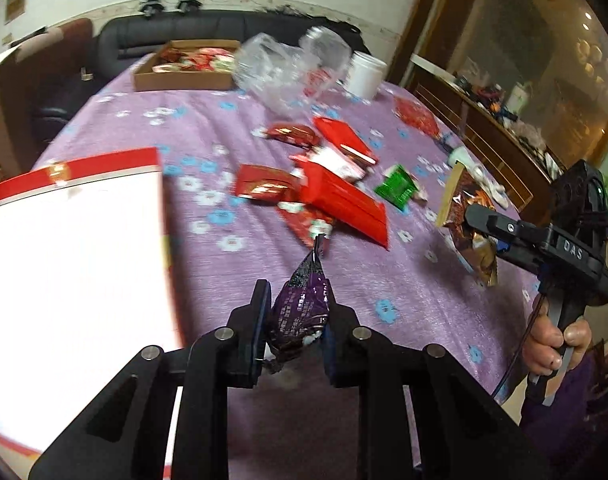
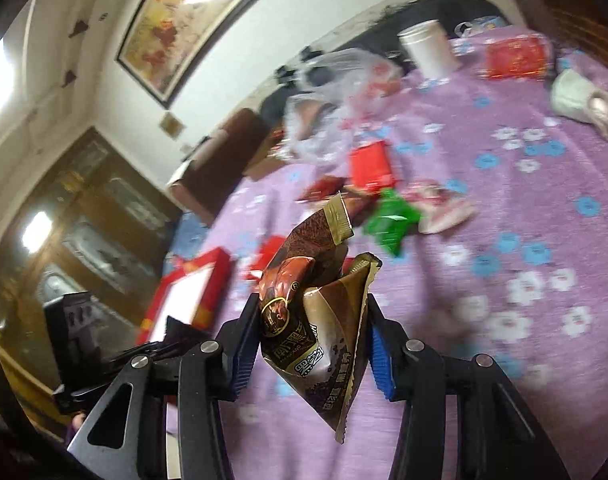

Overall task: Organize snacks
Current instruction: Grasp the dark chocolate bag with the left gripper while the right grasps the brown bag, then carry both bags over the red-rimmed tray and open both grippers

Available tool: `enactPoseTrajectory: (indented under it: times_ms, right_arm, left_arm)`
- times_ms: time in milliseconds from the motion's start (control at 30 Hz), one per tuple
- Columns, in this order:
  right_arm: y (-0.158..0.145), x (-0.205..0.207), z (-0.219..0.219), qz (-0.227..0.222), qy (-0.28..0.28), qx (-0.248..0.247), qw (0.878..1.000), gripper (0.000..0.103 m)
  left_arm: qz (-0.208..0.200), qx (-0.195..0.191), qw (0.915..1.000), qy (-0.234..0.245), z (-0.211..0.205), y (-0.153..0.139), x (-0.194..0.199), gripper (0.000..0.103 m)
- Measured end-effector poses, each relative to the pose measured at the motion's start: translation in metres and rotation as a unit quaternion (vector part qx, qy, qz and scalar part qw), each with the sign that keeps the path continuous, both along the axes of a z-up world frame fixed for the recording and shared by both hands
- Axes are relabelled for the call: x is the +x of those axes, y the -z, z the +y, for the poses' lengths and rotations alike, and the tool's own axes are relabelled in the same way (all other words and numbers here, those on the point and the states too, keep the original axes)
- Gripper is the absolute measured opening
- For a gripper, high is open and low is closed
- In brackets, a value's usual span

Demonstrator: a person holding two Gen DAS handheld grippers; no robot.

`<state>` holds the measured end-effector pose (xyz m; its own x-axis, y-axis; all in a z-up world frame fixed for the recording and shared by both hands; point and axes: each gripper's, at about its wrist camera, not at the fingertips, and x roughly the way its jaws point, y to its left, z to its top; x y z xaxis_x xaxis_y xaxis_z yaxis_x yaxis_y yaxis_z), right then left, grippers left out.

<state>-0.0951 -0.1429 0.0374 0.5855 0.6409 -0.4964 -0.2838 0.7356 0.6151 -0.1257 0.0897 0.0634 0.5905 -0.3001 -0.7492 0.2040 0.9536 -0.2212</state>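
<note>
Between the pads of the left gripper [image 1: 297,322] hangs a purple snack packet [image 1: 302,312], pinched tight at its lower end, its long axis running straight ahead along the fingers so that the crimped tip points out over the purple flowered tablecloth [image 1: 208,264]. Just to the left of this gripper, and close under it, lies the red-rimmed white box [image 1: 76,240], its pale inside washed out by glare (so I cannot say what, if anything, is already in it). That box seems the likely place for the packet, and the relation that matters is simple: the box lies left of and below the left gripper, much nearer to it than to the other one.

The right gripper [image 2: 309,334] holds brown snack packets [image 2: 315,320], what look like two of them bunched together, gripped across their middle with their sealed ends fanning upward and a lower corner hanging beneath the jaws; these stand at a middling width, closed on the bundle. From this side the same box [image 2: 192,296] sits off to the left and farther away, beyond the left gripper's body.

Loose red packets [image 1: 343,196] and a green packet [image 1: 397,188] lie scattered mid-table, well apart from both grippers. A cardboard tray [image 1: 184,80] with sorted snacks stands at the far edge.
</note>
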Motion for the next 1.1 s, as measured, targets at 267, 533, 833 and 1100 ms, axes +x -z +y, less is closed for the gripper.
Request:
enactPoseTrajectory:
  times_ms: [267, 533, 833, 1100]
  right_arm:
    - [-0.016, 0.005, 0.081, -0.028, -0.089, -0.019, 0.995, 0.049]
    - [-0.003, 0.015, 0.183, -0.011, -0.178, -0.047, 0.983, 0.048]
    - [0.014, 0.018, 0.277, 0.01, -0.258, -0.07, 0.964, 0.048]
    - [0.026, 0.018, 0.323, 0.002, -0.265, -0.116, 0.957, 0.051]
  left_arm:
    - [-0.018, 0.008, 0.9961, -0.086, 0.066, -0.01, -0.016, 0.02]
    - [-0.003, 0.015, 0.987, -0.16, 0.121, 0.004, -0.024, 0.02]
    - [0.025, 0.041, 0.9772, -0.207, 0.153, 0.025, -0.021, 0.02]
    - [0.039, 0.062, 0.9658, -0.249, 0.172, 0.03, -0.023, 0.02]
